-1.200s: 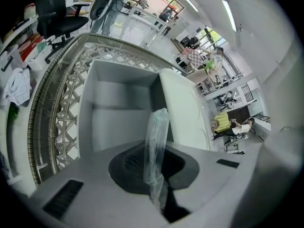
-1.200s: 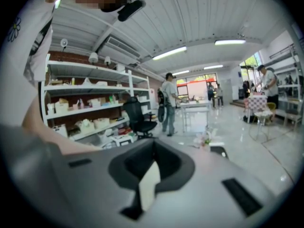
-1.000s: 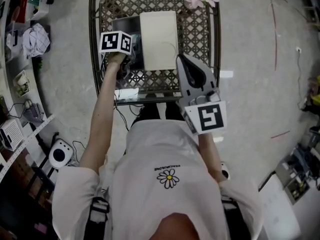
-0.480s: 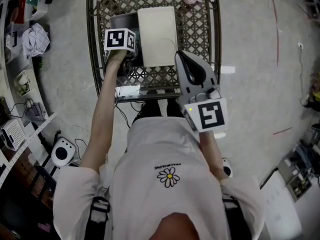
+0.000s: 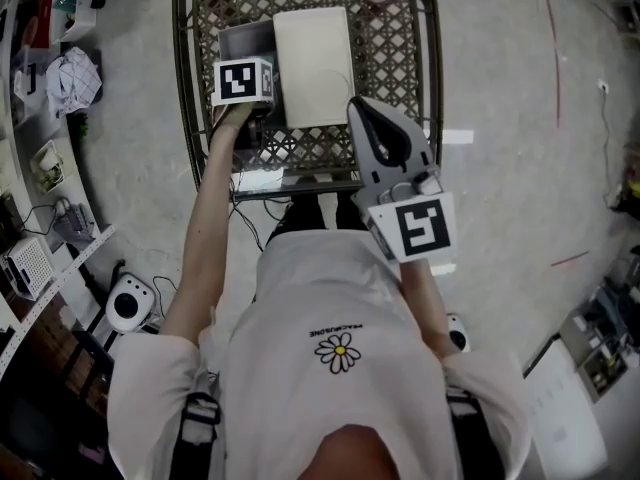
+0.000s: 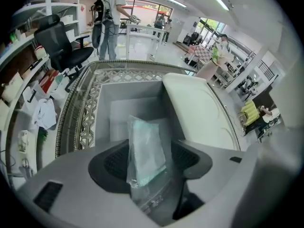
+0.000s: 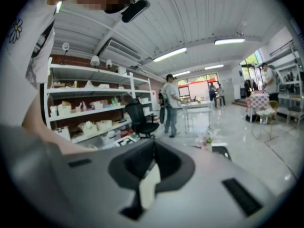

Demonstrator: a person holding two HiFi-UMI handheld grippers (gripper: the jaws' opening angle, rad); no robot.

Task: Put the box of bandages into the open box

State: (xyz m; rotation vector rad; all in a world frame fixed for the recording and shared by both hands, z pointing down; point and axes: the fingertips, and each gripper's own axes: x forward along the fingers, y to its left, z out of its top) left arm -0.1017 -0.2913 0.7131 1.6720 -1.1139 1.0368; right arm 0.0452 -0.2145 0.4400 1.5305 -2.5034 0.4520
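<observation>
Since a second ago my left gripper has edged farther in over the open box. Its jaws have just been opening and now stand wide. The box of bandages sits between them, over the box's grey floor, with a gap on either side.

I count one lattice table, one open box, one white lid lying right of it, two grippers and one bandage box. My right gripper hangs by the table's near edge, jaws together and empty.

Only the left gripper view shows the bandages; in the head view my marker cube covers them.
</observation>
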